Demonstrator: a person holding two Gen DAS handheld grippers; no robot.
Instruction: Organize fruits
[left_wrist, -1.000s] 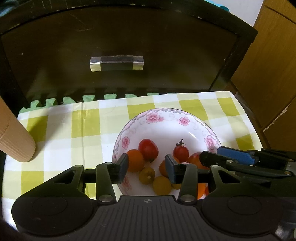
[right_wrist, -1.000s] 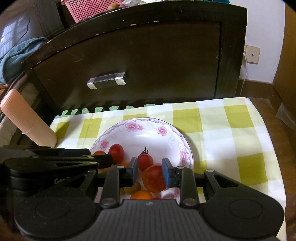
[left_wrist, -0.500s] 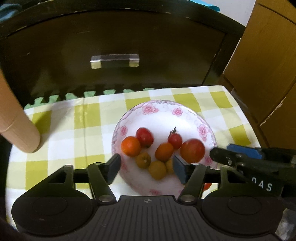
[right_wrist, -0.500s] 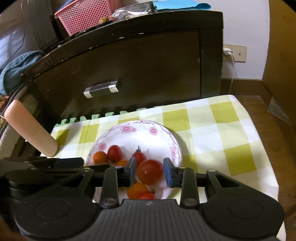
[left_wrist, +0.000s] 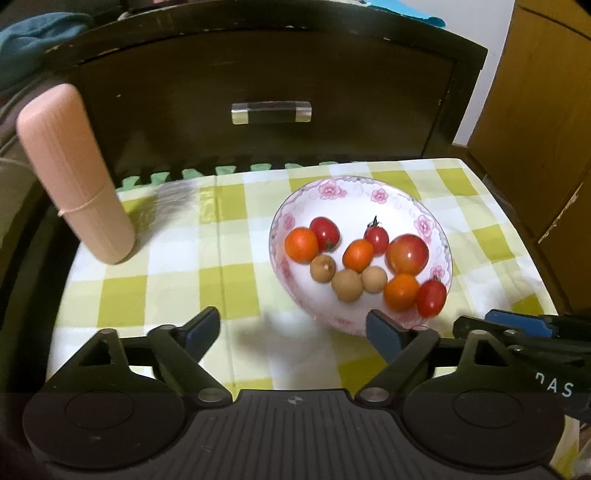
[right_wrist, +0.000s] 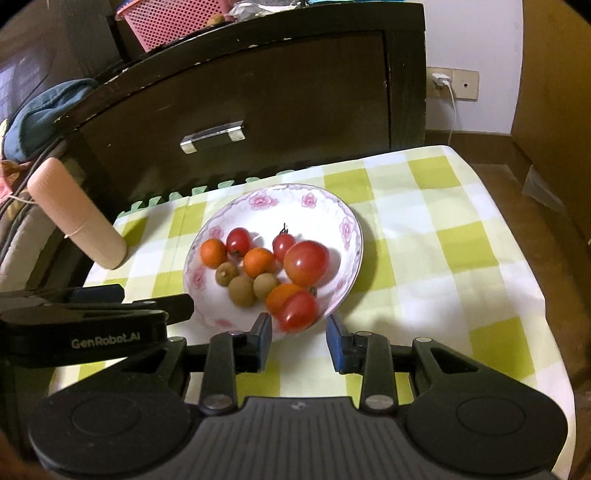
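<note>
Checked surface (left_wrist: 177, 295) carrying the floral bowl (left_wrist: 402, 201); a pink cylinder (left_wrist: 74, 173) stands well to the bowl's left. All fruits lie inside the bowl: large tomato (left_wrist: 408, 254), oranges, cherry tomatoes, three brown longans (left_wrist: 346, 285). Left hand-held gripper (left_wrist: 291, 328), jaws just opened wide, holds nothing; right hand-held gripper (right_wrist: 299, 336), narrowly parted, grips nothing. Judged best: approach one fruit from above, clear of the rim
</note>
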